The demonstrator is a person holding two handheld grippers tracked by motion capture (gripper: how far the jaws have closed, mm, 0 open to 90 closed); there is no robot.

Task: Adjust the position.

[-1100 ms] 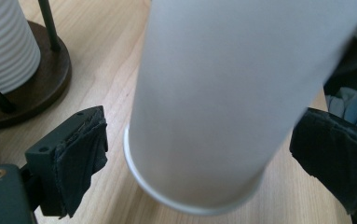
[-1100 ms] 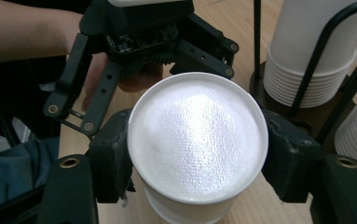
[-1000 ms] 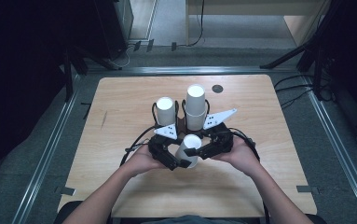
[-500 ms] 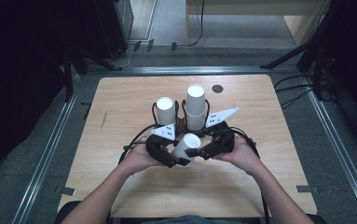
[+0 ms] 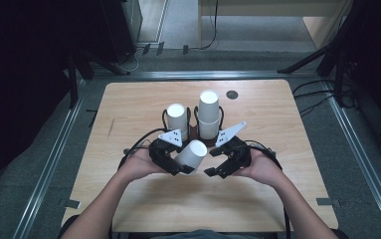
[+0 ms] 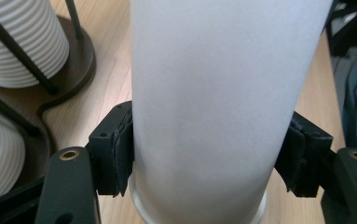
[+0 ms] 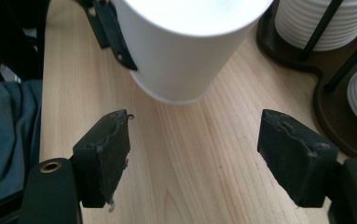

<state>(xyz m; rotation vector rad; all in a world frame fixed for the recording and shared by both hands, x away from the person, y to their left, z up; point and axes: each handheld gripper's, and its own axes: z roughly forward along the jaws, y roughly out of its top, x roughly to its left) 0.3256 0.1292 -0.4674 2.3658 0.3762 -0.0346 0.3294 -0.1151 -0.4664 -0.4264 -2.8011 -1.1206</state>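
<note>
- A white cup is held clamped between the pads of the left gripper, tilted, its mouth turned up and to the right, just above the near middle of the table.
- In the left gripper view the cup is seen pressed on both sides by the pads, so the grip appears firm; it is probably held low on its wall to leave the rim end free.
- The right gripper is kept just right of the cup with jaws wide and nothing between them; they have just been closing a little from their widest.
- In the right gripper view bare wood is seen between the pads, with the cup beyond them, untouched.
- A dark holder with two cup stacks is placed just beyond the hands, likely as source or goal.
- The stacks' ribbed walls are shown by the gripper views; their heights and the tilt are shown by the high view.
</note>
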